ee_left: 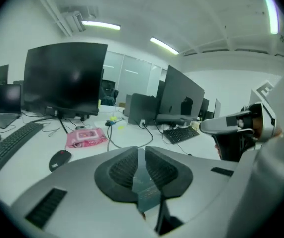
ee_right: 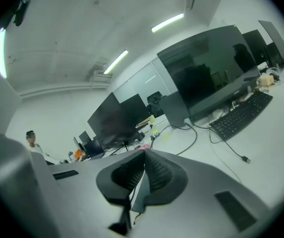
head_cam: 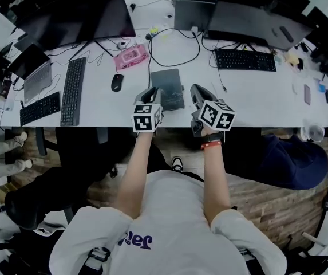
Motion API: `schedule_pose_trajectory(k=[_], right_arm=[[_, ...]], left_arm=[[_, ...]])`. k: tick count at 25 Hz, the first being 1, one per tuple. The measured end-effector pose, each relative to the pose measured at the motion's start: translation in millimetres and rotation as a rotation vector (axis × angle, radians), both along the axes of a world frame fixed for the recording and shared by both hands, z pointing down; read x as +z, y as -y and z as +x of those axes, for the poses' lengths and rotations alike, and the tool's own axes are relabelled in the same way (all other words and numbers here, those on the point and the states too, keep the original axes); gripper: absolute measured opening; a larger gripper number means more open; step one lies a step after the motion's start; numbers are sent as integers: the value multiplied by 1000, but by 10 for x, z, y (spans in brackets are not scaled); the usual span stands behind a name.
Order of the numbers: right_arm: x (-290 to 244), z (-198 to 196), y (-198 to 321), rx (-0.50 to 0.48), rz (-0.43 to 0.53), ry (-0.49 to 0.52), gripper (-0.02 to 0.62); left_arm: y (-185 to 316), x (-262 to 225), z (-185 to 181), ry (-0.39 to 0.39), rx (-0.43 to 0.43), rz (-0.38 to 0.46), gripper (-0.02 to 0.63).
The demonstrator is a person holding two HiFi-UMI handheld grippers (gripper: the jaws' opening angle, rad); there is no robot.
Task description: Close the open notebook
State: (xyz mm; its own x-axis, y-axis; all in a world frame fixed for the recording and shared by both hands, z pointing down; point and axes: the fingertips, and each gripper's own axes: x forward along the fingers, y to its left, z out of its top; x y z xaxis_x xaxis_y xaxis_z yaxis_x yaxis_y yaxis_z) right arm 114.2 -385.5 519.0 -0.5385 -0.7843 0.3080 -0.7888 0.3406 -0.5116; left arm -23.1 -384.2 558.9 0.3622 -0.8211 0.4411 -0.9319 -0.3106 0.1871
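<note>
The notebook (head_cam: 167, 89) lies flat on the white desk (head_cam: 255, 96) with its dark grey cover up, and it looks closed. In the head view both grippers hang above the desk's front edge, one on each side of the notebook's near end, touching nothing. My left gripper (head_cam: 154, 91) (ee_left: 138, 150) keeps a narrow gap between its pads, and nothing is gripped there. My right gripper (head_cam: 196, 90) (ee_right: 143, 155) has its pads meeting at the tips, with nothing held. Both gripper views look out level over the desk, and neither shows the notebook clearly.
A black mouse (head_cam: 117, 82) and a long keyboard (head_cam: 73, 90) lie left of the notebook, with a pink packet (head_cam: 130, 57) behind. A looped black cable (head_cam: 175, 50), a second keyboard (head_cam: 245, 59) and monitors (head_cam: 78, 16) fill the back. A seated person (head_cam: 292, 159) is at the right.
</note>
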Motion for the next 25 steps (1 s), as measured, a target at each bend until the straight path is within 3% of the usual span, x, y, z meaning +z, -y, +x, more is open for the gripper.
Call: schedule_pose_trajectory(k=[6,12,16,25], right_arm=[[-439,-330,-15,-66,115,-87,3],[-845,-457,-144,-90,226,-152,12],[-1040,-412,-228,-81,305,-251,12],[-1272,-236,-517,-55,352,-241,11]], left_arm=[[-220,-643,-426,-34,-85,112,58],[-497,-1123,-589,-6,-117,222,35],[-636,-1364,-572,-24,-118,285,21],[-863,-1712,-542,-15,-131,371,20]])
